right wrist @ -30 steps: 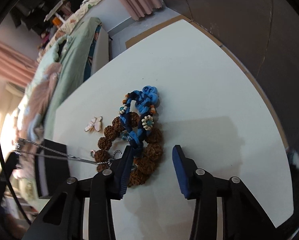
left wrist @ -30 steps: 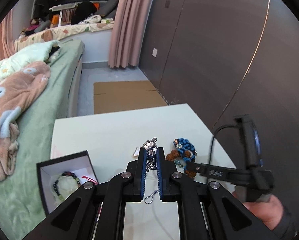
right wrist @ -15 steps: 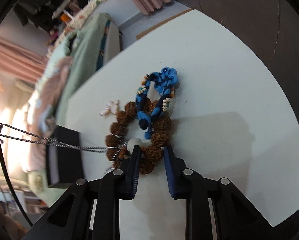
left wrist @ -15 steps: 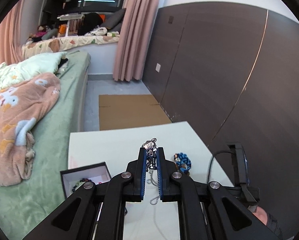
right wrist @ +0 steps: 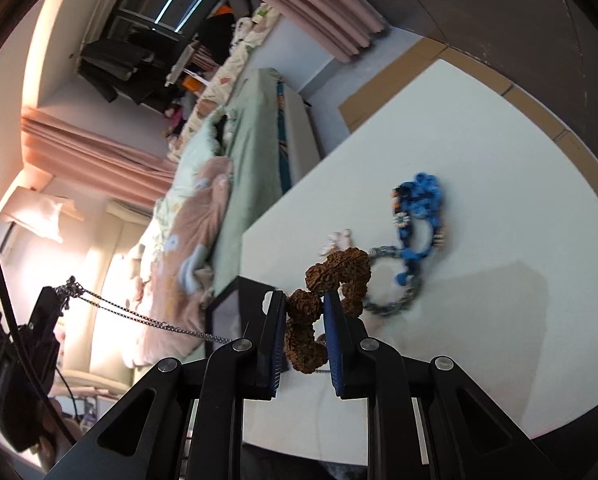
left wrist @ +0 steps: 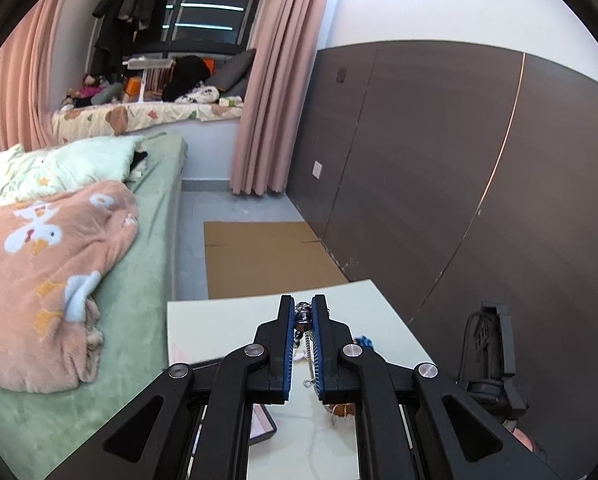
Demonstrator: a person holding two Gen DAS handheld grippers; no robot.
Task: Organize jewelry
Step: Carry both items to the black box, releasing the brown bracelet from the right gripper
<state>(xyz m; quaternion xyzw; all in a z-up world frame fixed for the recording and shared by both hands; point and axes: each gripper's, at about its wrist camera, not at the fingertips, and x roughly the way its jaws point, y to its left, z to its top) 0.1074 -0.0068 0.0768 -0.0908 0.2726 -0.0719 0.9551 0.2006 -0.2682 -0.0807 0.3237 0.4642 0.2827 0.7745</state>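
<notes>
My left gripper (left wrist: 303, 314) is shut on a silver chain necklace (left wrist: 308, 344) with a small metal pendant and holds it high above the white table (left wrist: 227, 324). The chain (right wrist: 147, 318) stretches taut toward my right gripper. My right gripper (right wrist: 304, 308) is shut on a brown rough-bead bracelet (right wrist: 327, 280) and lifts it off the table. A blue knotted bracelet (right wrist: 417, 216) and a grey metal chain bracelet (right wrist: 395, 300) lie on the table beyond it. A black jewelry box (right wrist: 229, 312) sits to the left, mostly hidden by my fingers.
A small pale pink trinket (right wrist: 337, 240) lies on the table near the bracelets. A bed with a green sheet (left wrist: 147, 280) and peach blanket (left wrist: 47, 272) borders the table's left. A dark panelled wall (left wrist: 439, 168) stands right. Cardboard (left wrist: 267, 260) lies on the floor beyond.
My right gripper closed on the brown bead bracelet and lifted it. My left gripper rose well above the table with the necklace, pulling the chain taut.
</notes>
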